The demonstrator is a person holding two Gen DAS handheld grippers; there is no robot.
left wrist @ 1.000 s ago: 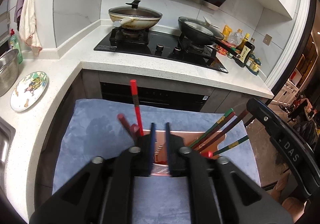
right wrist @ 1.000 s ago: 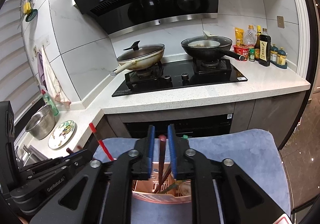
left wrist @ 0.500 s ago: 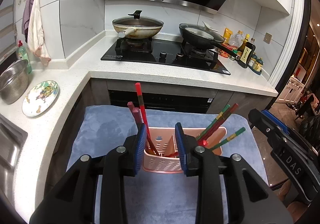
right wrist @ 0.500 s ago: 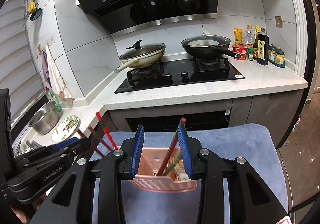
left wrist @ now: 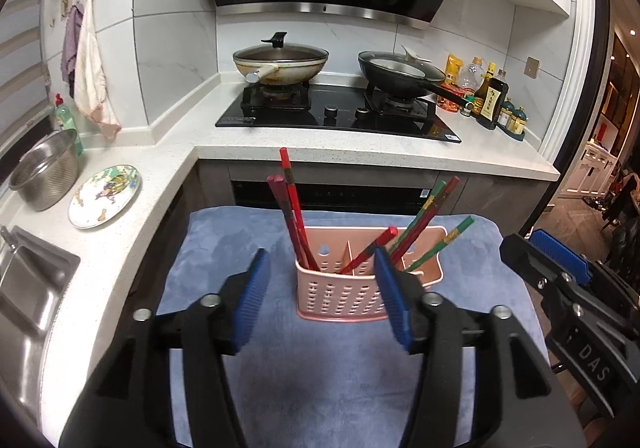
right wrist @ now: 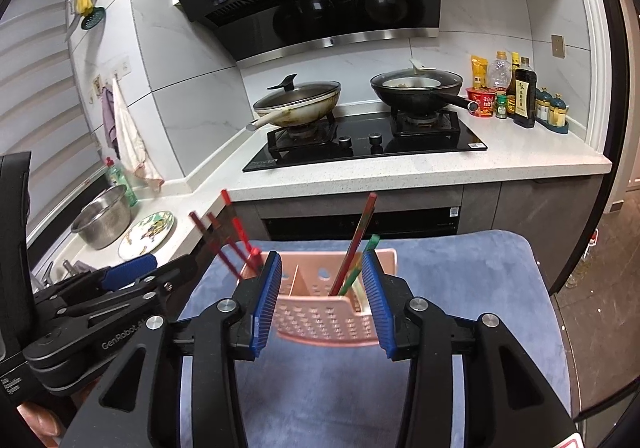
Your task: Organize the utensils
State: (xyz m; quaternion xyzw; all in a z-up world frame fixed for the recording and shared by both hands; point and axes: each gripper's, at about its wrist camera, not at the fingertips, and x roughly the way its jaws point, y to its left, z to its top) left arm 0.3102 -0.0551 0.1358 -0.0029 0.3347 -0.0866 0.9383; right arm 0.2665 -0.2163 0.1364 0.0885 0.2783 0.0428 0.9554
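A pink perforated utensil holder (left wrist: 340, 294) stands on a blue cloth (left wrist: 320, 376); it also shows in the right wrist view (right wrist: 320, 314). Red chopsticks (left wrist: 294, 216) lean in its left compartment, one red chopstick (left wrist: 370, 250) in the middle, and red-and-green chopsticks (left wrist: 428, 226) on the right. My left gripper (left wrist: 322, 296) is open and empty, just in front of the holder. My right gripper (right wrist: 323, 302) is open and empty, its blue pads (right wrist: 267, 302) on either side of the holder, apart from it.
A white counter (left wrist: 360, 152) holds a black hob (left wrist: 336, 116) with two pans. A steel colander (left wrist: 46, 174), a painted plate (left wrist: 105, 195) and a sink (left wrist: 24, 288) are at left. Sauce bottles (left wrist: 492, 98) stand at the right.
Both grippers have opened and drawn back and up from the holder. The chopsticks they were shut on now stand in the holder.
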